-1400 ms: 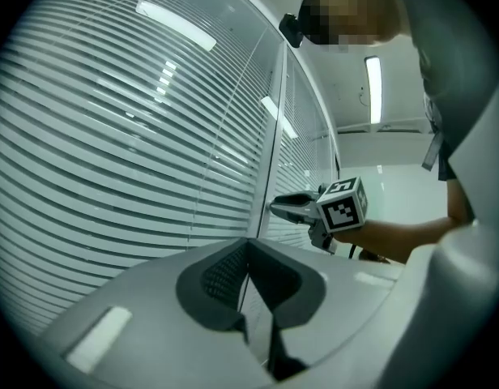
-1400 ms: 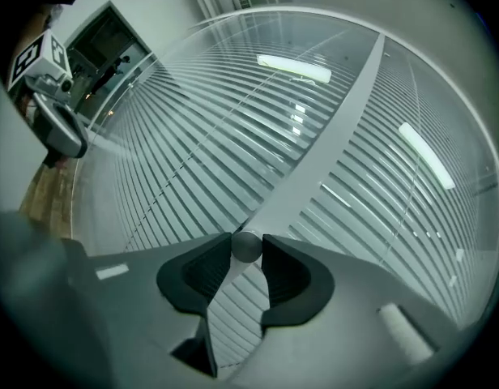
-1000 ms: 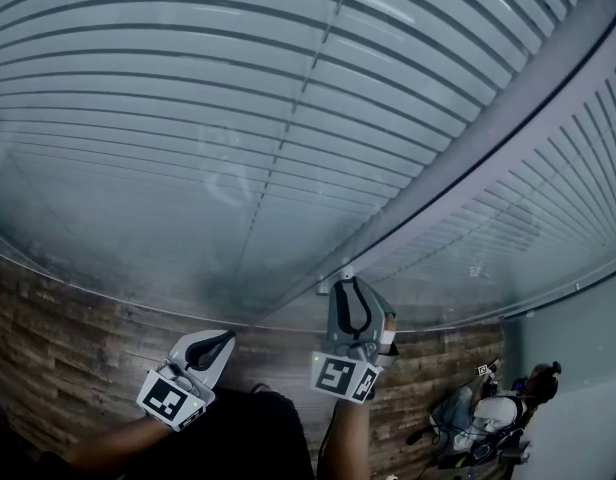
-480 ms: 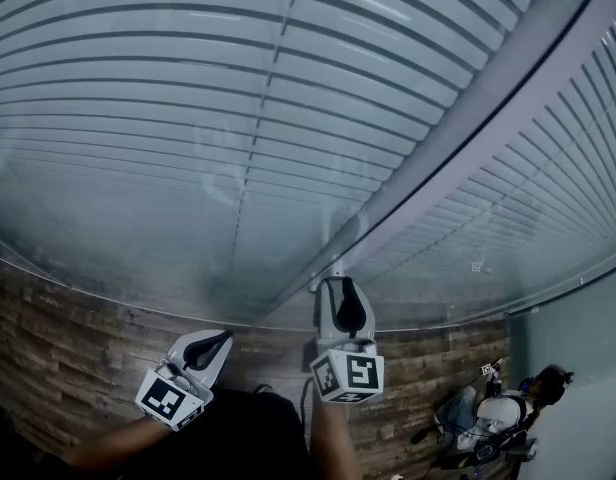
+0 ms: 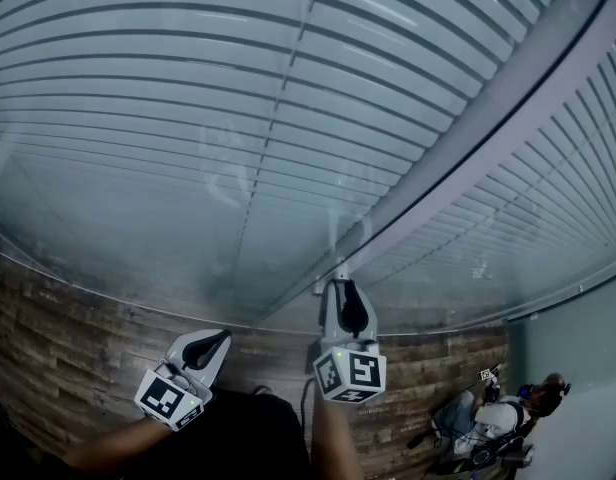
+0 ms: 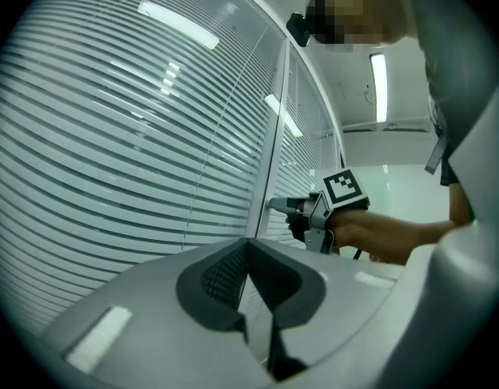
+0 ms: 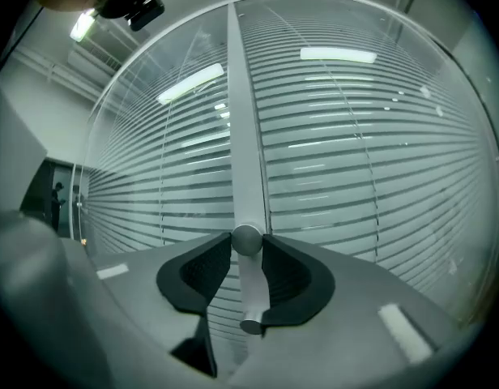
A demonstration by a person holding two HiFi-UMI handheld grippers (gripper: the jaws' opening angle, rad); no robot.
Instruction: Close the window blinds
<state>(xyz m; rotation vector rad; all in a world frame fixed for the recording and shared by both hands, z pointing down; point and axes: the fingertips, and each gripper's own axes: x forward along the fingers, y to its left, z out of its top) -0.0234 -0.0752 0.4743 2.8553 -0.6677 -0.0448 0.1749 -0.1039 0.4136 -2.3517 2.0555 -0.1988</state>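
right tool point(image 5: 339, 288): just closing, pinching knob point(image 7: 246, 239) | left tool point(image 6: 248, 246): pressed together | blinds point(image 5: 168, 108) behind glass point(image 5: 228, 183)

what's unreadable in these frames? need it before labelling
- Knob: in the head view it is nearly hidden behind the right gripper, whose jaws have just been closing with it between them.
- Dark clutter, head view, lower right: too small and dim to identify.
- Whatever lies beyond the blinds: in every view the blinds themselves and glare block it.
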